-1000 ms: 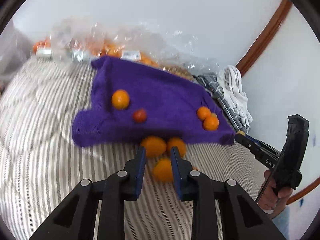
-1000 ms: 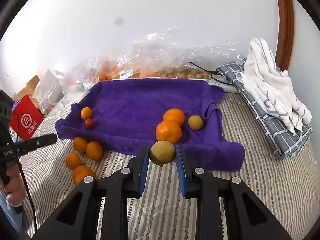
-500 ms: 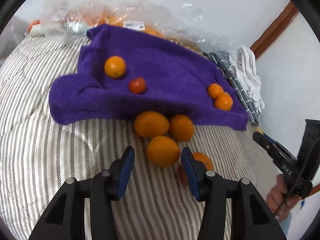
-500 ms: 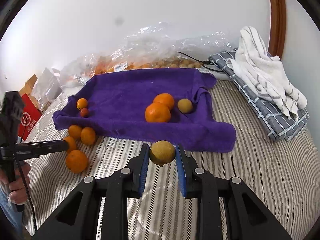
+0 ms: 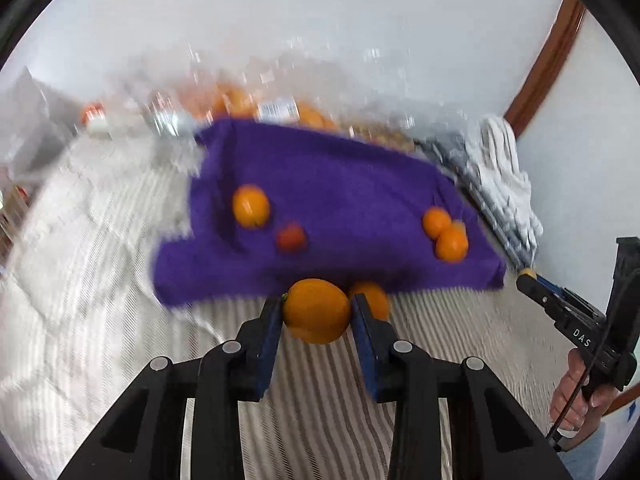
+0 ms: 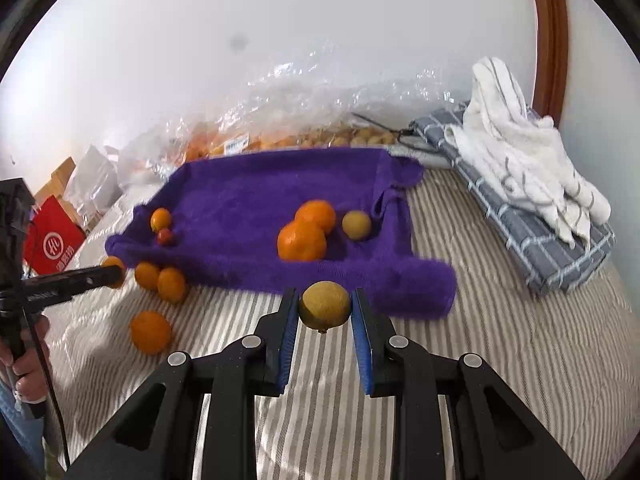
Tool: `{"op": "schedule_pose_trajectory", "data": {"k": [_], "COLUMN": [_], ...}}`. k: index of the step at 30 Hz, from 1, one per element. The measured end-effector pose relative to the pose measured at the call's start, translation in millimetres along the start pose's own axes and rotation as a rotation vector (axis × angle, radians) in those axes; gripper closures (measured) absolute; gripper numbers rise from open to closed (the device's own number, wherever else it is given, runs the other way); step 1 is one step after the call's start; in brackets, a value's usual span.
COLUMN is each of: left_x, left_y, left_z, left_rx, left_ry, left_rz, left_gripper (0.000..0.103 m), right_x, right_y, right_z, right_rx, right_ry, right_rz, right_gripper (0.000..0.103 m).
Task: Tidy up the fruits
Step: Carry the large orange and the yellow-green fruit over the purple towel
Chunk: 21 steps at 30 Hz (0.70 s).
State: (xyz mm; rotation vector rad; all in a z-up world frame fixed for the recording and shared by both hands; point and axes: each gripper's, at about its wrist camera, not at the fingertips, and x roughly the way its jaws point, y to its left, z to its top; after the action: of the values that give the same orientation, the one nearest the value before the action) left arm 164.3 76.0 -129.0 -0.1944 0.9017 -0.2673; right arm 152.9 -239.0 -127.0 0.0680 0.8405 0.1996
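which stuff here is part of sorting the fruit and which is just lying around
In the job:
round orange in left gripper
yellow-green round fruit in right gripper
purple fluffy towel
loose oranges on striped bedding

Lying about:
white striped towel
red paper bag

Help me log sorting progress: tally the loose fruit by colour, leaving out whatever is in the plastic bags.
orange fruit: 7 (3 on the purple towel, 3 on the bed, 1 in the left tool)
yellow-green fruit: 2 (1 on towel, 1 in the right tool)
red fruit: 1
Total: 10
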Motion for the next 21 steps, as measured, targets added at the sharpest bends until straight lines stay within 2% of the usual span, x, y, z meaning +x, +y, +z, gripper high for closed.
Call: {"op": "schedule_pose_trajectory", "data": {"k": [5,10,15,19,21], "left_x": [-15.4,-10.0,15.0,44.6,63.2], "left_y": [7.3,4.3,5.1,11.9,17.7], "left_z": [45.5,85.7,121.0,128.0,125.5], "left_rx": [0.000,-0.010,-0.025,-0.038,-0.042], "left_ry": [-0.080,-0.130,-0.148,-0.131,-0.109], "left_rz": [0.062,0.083,0.109,0.120,0.136], "left_gripper": [0.070,0.070,0.070,0.070,0.070], "right_x": [2.1,12.9,29.1,50.4,71.0], "right_y": [-3.9,-4.6,-1.6,-5.9,-10.7], "right_z": [40.7,87.6,133.9,144.7,141.8], "right_rx": [-0.011,-0.009,-0.003,0.014,0.025], "right_ry": [-0.055,-0.096,-0.137,-0.143,-0.115], "right_rz": [0.006,0.013,0.040,0.065,0.069], "right_gripper": [0.077,0.077,0.077,0.077,0.077]}}
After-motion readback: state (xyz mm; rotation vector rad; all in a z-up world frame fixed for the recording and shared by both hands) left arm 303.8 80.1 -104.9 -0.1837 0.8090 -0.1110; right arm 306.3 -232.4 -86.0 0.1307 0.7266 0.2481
